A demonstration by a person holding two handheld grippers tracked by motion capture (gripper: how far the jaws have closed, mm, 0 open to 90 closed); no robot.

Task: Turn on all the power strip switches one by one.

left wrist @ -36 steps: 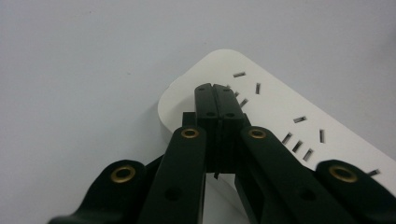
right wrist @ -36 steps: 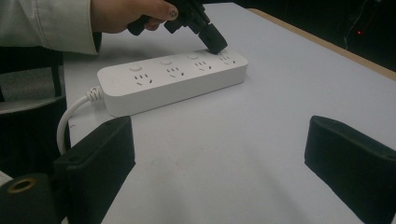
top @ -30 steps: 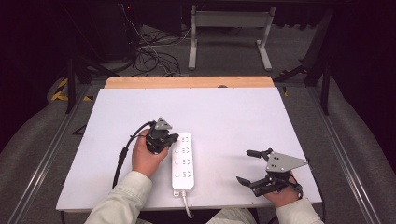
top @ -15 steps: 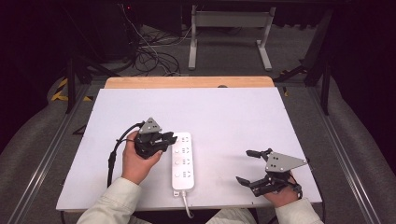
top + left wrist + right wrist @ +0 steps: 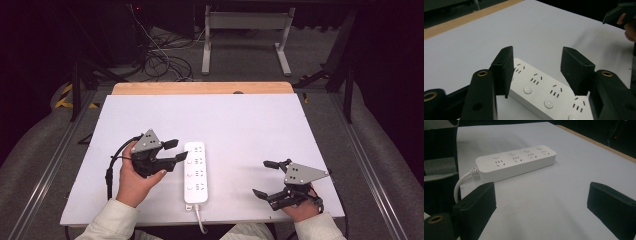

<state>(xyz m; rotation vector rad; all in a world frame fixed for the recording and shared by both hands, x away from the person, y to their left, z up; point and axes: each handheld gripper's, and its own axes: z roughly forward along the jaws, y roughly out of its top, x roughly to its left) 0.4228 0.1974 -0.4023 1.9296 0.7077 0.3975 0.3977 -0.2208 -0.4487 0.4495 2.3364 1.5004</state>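
Dark room, cables (image 5: 165,60) on the floor behind and a grey metal frame (image 5: 245,40) past the far edge; the surface (image 5: 250,125) is a white sheet on a board with a wooden strip along the far side. White power strip (image 5: 195,171) lies flat near the front middle of the surface, long axis running away from me, four socket groups each with a round button, its white cord (image 5: 199,218) leaving the near end and going over the front edge. My left gripper (image 5: 172,150) sits just left of the strip, held above the surface, grey three-cornered plate on top, black cable looping off to the left. Its fingers (image 5: 503,70) are apart and have just been opening; nothing is between them. In the left gripper view the strip (image 5: 544,95) lies below and beyond the two black pads, not touched by either. My right gripper (image 5: 266,177) rests low at the front right of the surface, well apart from the strip, pointing left toward it. Its fingers (image 5: 477,202) are spread wide, released, with bare white surface between them. In the right gripper view the strip (image 5: 516,162) lies farther off, cord end toward the left, buttons in a row along the top face. My light sleeves (image 5: 107,225) come in from the bottom edge of the high view.
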